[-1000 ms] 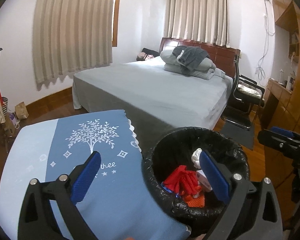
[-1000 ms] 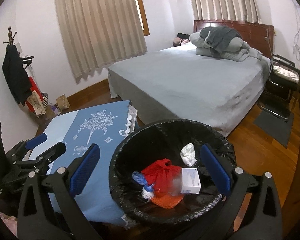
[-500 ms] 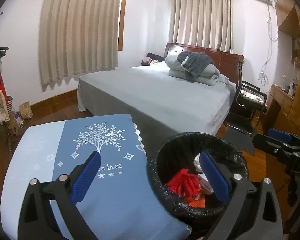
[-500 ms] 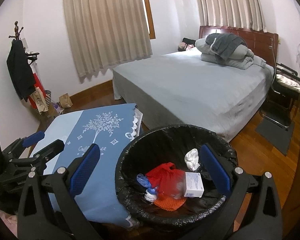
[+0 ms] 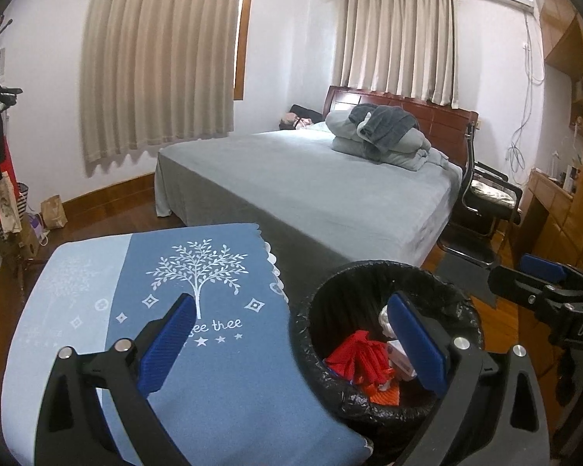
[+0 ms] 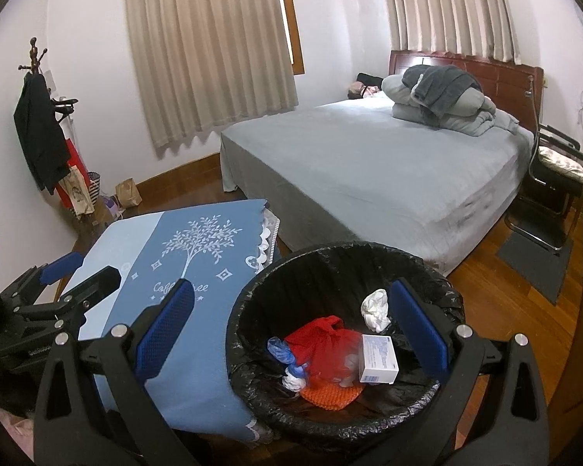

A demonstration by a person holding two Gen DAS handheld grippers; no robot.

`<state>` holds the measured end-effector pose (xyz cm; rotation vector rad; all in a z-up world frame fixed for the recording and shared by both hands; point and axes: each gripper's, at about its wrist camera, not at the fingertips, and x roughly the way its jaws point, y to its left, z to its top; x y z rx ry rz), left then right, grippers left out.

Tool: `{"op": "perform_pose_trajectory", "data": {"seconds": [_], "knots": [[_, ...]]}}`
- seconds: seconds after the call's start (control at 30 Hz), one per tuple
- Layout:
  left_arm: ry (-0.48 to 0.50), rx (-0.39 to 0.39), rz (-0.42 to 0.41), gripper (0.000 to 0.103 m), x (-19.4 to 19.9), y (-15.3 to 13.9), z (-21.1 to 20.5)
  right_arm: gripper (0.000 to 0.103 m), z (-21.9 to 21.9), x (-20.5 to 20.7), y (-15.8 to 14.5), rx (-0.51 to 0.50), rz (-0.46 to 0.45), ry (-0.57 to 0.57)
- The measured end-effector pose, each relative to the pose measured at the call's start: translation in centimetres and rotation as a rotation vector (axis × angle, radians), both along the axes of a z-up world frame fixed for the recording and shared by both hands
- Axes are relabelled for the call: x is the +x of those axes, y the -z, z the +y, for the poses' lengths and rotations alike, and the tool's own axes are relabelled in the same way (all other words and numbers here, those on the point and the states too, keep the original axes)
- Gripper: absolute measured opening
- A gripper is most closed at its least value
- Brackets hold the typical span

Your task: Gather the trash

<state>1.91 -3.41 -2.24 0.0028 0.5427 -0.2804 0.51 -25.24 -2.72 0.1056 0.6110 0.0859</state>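
A round bin with a black liner (image 6: 427,272) stands on the floor beside a small table. It also shows in the left wrist view (image 5: 318,322). Inside lie a red bag (image 6: 322,345), a white box (image 6: 379,359), a white crumpled tissue (image 6: 375,308), blue scraps (image 6: 280,351) and an orange mesh piece (image 6: 330,394). My right gripper (image 6: 289,334) is open and empty above the bin. My left gripper (image 5: 291,345) is open and empty, above the table's edge next to the bin.
The table carries a blue cloth with a white tree print (image 5: 198,272). A large grey bed (image 6: 369,167) with folded bedding stands behind. A black chair (image 6: 555,178) is at the right, a coat rack (image 6: 39,124) and paper bags at the left wall.
Both grippers have drawn back and up a little from the bin, so it looks smaller and lower in view. Both stay open. The trash in the bin has not moved.
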Motion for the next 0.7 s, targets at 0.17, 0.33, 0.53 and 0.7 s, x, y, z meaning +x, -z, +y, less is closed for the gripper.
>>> {"op": "perform_pose_trajectory", "data": {"seconds": [0.17, 0.33, 0.53, 0.7], "knots": [[0.000, 0.000, -0.001, 0.097, 0.11, 0.07, -0.07, 0.098, 0.12, 0.11, -0.07, -0.002, -0.001, -0.001], [0.000, 0.000, -0.001, 0.097, 0.12, 0.07, -0.04, 0.098, 0.15, 0.11, -0.10, -0.001, -0.001, -0.001], [0.000, 0.000, -0.001, 0.097, 0.12, 0.10, 0.00, 0.098, 0.17, 0.11, -0.01, -0.001, 0.000, -0.001], [0.001, 0.000, 0.000, 0.097, 0.13, 0.14, 0.03, 0.098, 0.22, 0.12, -0.03, 0.000, 0.001, -0.001]]}}
